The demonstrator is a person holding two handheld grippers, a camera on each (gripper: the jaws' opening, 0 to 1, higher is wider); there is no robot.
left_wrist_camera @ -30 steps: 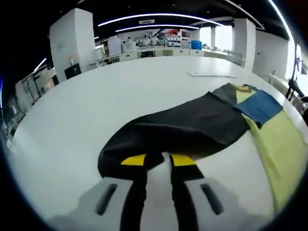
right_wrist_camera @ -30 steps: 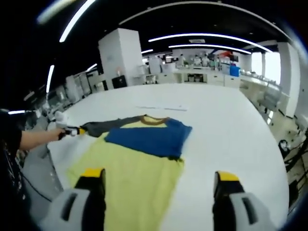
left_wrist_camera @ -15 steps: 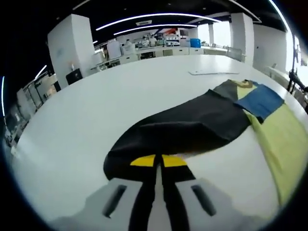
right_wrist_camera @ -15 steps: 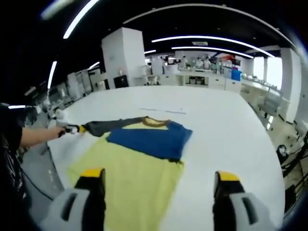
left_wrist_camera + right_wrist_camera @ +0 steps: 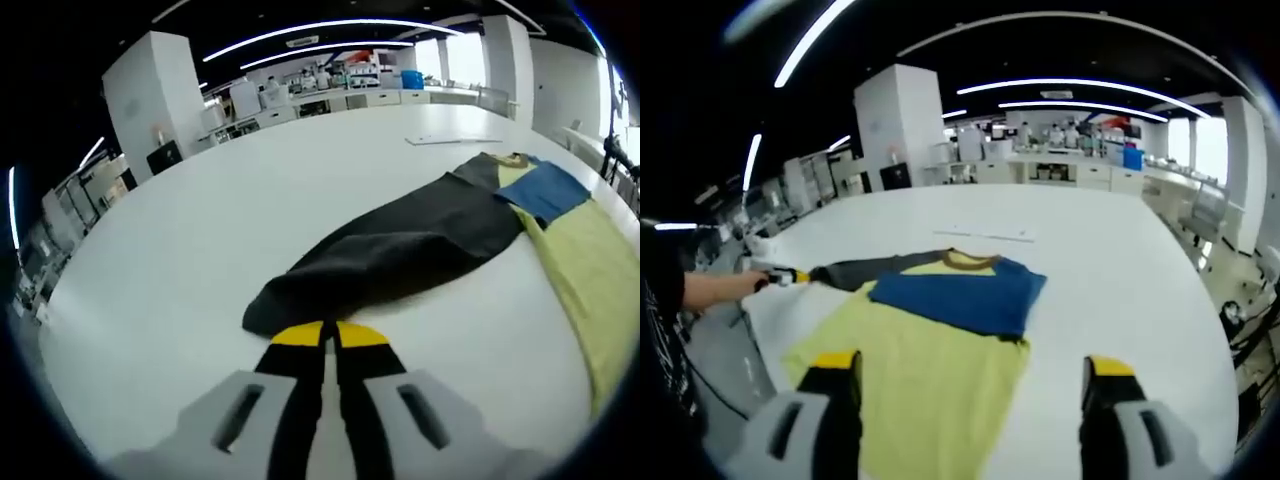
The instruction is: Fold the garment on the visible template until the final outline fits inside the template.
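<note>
My left gripper (image 5: 322, 335) has its jaws pressed together, the yellow tips meeting with only a thin seam between them, and the end of the dark sleeve (image 5: 400, 250) sits right at those tips; I cannot tell for sure whether cloth is pinched between them. The gripper points along the sleeve, low over the table (image 5: 200, 250). In the right gripper view the same gripper shows far to the left, held out by my forearm (image 5: 710, 290), which reaches in from the left edge. My right gripper (image 5: 970, 368) holds its jaws wide apart, yellow tips well separated, grasping nothing, hovering above the near part of the scene.
</note>
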